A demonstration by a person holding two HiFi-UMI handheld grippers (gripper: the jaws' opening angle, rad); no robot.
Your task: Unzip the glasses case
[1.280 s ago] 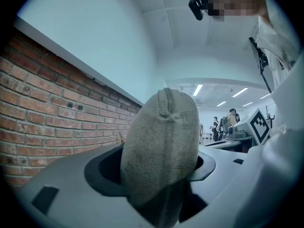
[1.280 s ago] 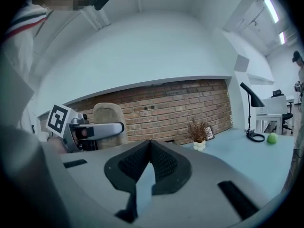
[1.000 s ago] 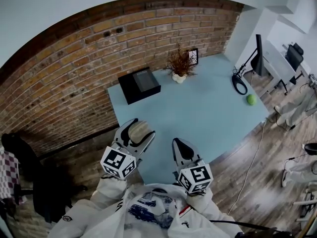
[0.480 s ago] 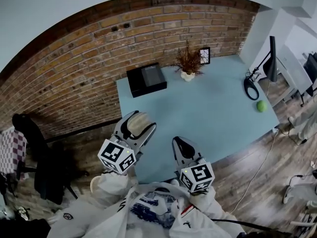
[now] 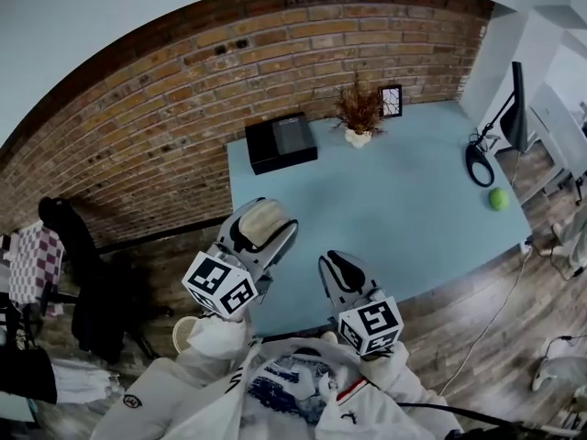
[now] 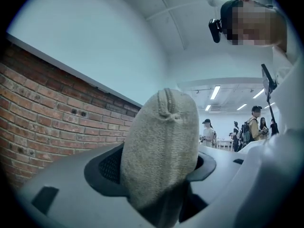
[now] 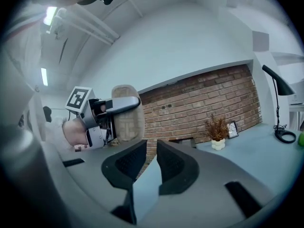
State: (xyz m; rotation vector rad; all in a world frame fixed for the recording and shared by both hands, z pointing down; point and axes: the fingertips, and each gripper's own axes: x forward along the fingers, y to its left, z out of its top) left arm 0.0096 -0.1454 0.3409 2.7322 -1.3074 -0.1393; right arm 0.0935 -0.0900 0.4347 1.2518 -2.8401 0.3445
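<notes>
A beige fabric glasses case (image 5: 260, 218) is clamped between the jaws of my left gripper (image 5: 266, 229), held in the air over the near left corner of the blue table (image 5: 404, 209). In the left gripper view the case (image 6: 161, 146) stands on end and fills the gap of the left gripper (image 6: 156, 170), with its zip seam at the top. My right gripper (image 5: 337, 266) hovers beside it to the right. Its jaws have just been opening, and in the right gripper view a narrow gap shows in the right gripper (image 7: 151, 156) with nothing in it. That view also shows the case (image 7: 127, 122) to the left.
On the table's far side are a black box (image 5: 281, 141), a dried plant in a white pot (image 5: 359, 117) and a small picture frame (image 5: 392, 100). A black desk lamp (image 5: 500, 126) and a green ball (image 5: 498, 199) are at the right edge. A brick wall runs behind; a dark chair (image 5: 83, 273) stands at left.
My left gripper with the case has moved a little up and towards the table. The head view has swung left, so the table's things sit further right in the picture.
</notes>
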